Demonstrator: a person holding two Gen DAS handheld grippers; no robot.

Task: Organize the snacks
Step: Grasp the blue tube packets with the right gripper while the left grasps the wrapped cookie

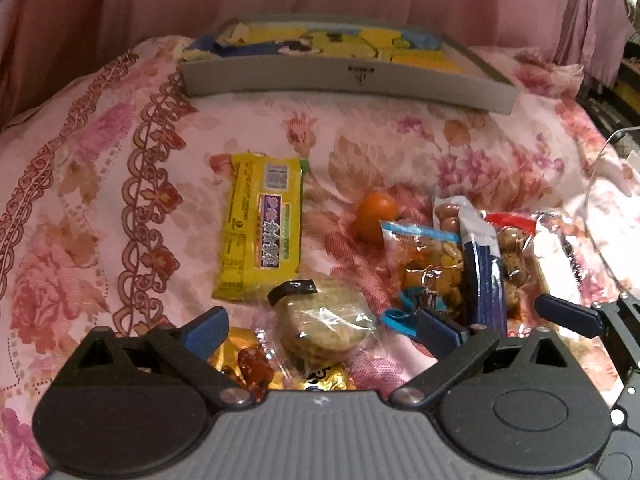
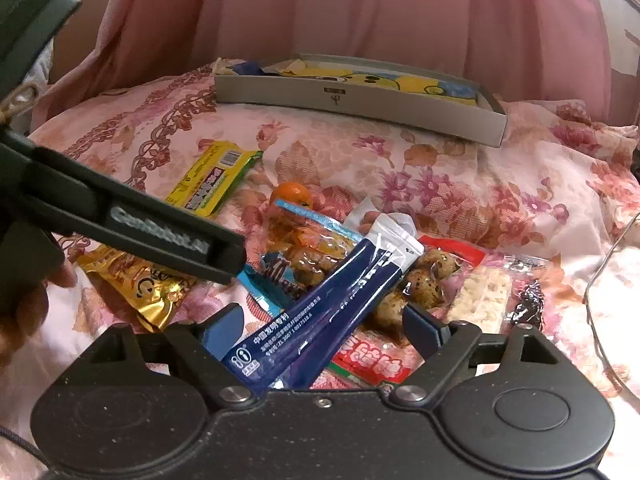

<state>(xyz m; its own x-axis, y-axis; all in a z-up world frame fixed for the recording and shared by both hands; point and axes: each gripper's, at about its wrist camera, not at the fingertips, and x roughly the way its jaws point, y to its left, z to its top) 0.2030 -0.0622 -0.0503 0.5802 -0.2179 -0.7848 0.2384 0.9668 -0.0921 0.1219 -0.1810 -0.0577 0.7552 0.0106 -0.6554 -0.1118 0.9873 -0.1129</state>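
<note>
I judge the sorting barely begun; the grey tray (image 1: 348, 76) at twelve o'clock on the floral bed cover (image 1: 100, 168) already holds yellow and blue packets, yet most snacks lie loose on the bed — the yellow biscuit pack (image 1: 260, 236) at eleven, the small orange (image 1: 376, 216) near centre, the clear-wrapped round cake (image 1: 324, 324) right before my left tool (image 1: 324, 332); that tool is spread wide and empty, hovering over the cake and the gold wrapper (image 2: 136, 280) below it. My right tool (image 2: 328, 324) also stands released, its two fingers either side of the navy sachets (image 2: 332, 304) without pinching them; these sachets lie across the pile of nut bag (image 1: 428, 264), quail-egg pack (image 2: 420, 284) and rice-cracker bar (image 2: 484, 296) at three o'clock. All of that is left to move.
</note>
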